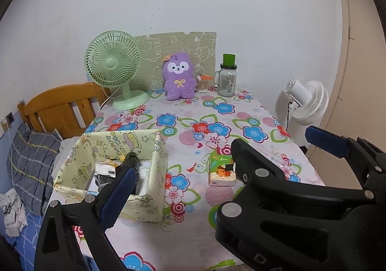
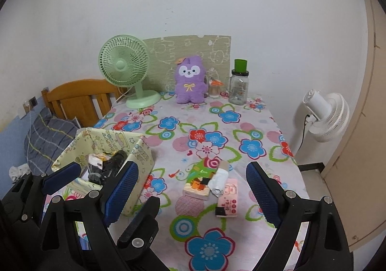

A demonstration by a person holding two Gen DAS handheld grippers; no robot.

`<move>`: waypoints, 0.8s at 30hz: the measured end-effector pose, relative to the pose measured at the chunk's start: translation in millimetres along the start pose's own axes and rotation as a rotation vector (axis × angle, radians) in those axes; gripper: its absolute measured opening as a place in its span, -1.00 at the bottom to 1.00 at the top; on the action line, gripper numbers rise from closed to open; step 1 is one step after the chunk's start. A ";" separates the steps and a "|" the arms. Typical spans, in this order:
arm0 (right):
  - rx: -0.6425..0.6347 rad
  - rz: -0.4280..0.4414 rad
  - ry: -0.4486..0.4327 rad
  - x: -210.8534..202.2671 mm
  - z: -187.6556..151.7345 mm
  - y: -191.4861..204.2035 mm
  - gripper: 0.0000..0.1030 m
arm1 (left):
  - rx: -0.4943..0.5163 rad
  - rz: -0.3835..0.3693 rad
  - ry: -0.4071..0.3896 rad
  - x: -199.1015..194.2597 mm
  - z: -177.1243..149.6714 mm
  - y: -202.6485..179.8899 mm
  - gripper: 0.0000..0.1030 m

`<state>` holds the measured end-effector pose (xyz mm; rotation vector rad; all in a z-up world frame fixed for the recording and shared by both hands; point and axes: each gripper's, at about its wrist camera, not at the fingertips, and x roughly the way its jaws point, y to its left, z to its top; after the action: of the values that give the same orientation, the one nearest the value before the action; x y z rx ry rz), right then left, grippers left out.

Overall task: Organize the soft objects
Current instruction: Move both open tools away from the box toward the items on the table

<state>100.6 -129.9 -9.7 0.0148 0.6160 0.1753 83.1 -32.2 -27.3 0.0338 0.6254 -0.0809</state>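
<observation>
A yellow fabric storage box (image 1: 144, 205) (image 2: 142, 157) stands at the table's left front, holding a black item and several small packets. A green tissue pack (image 1: 220, 169) (image 2: 196, 185), a white rolled cloth (image 2: 218, 180) and a pink packet (image 2: 229, 198) lie on the flowered tablecloth. A purple plush toy (image 1: 179, 76) (image 2: 190, 84) sits at the back. My left gripper (image 1: 183, 184) is open and empty over the box's right wall. My right gripper (image 2: 193, 198) is open and empty, just in front of the loose packs. In the left wrist view the right gripper's body hides the cloth and the pink packet.
A green desk fan (image 1: 114, 68) (image 2: 125, 70), a glass jar with green lid (image 1: 226, 78) (image 2: 238, 85) and a small toothpick holder (image 2: 214, 88) stand at the back. A white floor fan (image 2: 325, 114) is right of the table; a bed with wooden headboard (image 1: 60, 107) is left.
</observation>
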 end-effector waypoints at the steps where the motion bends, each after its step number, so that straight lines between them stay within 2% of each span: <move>1: 0.003 -0.002 0.000 -0.5 -0.9 -1.8 0.80 | 0.004 -0.001 0.000 0.2 0.0 -2.9 0.95; 14: 0.039 -0.018 0.021 1.6 -10.8 -37.8 0.80 | 0.040 -0.018 -0.011 11.4 -2.4 -36.0 0.95; 24: 0.040 -0.033 0.043 12.9 -18.4 -62.7 0.80 | 0.038 -0.060 0.031 32.1 -6.6 -49.4 0.95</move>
<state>110.4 -190.2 -36.2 0.0394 0.6626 0.1318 100.9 -83.1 -51.8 0.0531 0.6555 -0.1508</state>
